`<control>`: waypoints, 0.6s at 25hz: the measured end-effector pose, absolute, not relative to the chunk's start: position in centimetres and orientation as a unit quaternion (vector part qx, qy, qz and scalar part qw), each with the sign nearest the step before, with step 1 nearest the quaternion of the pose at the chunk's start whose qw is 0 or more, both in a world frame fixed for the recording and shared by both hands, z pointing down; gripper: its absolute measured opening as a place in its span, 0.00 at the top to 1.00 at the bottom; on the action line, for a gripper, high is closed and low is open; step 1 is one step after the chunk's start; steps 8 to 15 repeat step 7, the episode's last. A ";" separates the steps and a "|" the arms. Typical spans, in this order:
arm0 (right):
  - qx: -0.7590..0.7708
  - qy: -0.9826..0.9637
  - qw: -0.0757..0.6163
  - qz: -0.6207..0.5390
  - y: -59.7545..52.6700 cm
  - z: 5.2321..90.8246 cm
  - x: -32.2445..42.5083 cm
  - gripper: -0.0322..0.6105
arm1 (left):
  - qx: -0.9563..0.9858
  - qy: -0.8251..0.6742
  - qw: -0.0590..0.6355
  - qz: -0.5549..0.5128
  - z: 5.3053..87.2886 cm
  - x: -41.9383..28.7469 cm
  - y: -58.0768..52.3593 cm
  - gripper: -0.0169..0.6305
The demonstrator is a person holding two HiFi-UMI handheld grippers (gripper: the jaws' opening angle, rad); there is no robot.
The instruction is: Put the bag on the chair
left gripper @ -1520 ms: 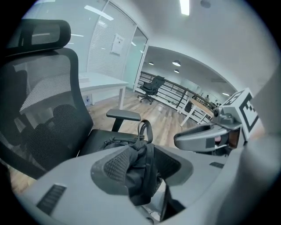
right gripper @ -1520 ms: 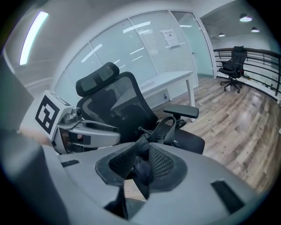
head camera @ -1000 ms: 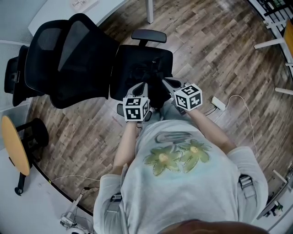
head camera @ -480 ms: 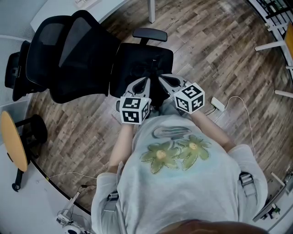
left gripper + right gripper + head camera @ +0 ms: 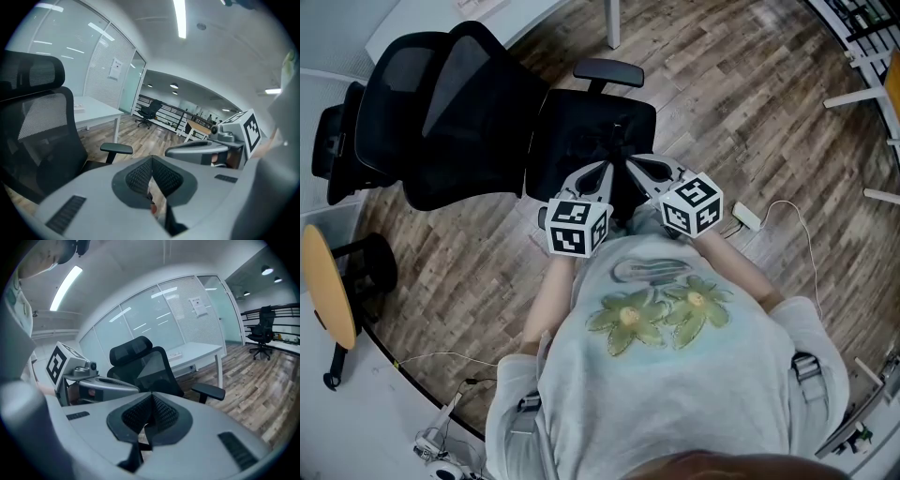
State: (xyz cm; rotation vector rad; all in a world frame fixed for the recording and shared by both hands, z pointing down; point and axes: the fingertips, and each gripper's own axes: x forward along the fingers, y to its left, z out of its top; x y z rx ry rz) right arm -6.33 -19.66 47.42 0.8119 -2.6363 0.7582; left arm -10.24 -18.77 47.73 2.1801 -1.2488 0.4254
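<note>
The black office chair [image 5: 459, 112] stands ahead of me, its seat [image 5: 581, 122] turned toward me. A black bag [image 5: 622, 192] hangs over the seat's front edge, between my two grippers. It is hard to tell apart from the dark seat. My left gripper [image 5: 602, 170] is shut on a thin dark strap [image 5: 171, 221] that drops below its jaws. My right gripper [image 5: 632, 164] is shut on another strap [image 5: 134, 456]. The left gripper [image 5: 152, 161] and the right gripper [image 5: 151, 397] sit side by side, close together, each showing in the other's view.
An armrest [image 5: 606, 72] sticks out at the seat's far side. A white desk [image 5: 441, 19] with a leg [image 5: 612, 23] stands behind the chair. An orange round table [image 5: 328, 291] is at my left. A power strip [image 5: 746, 215] with a white cable lies on the wood floor at my right.
Both grippers have come slightly up and back toward me with the straps still held. The chair has not moved.
</note>
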 end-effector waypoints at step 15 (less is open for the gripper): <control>0.287 -0.911 0.140 0.262 -20.5 47.0 -4.9 0.94 | 0.821 -0.458 0.301 0.158 47.5 -9.7 -18.6 0.95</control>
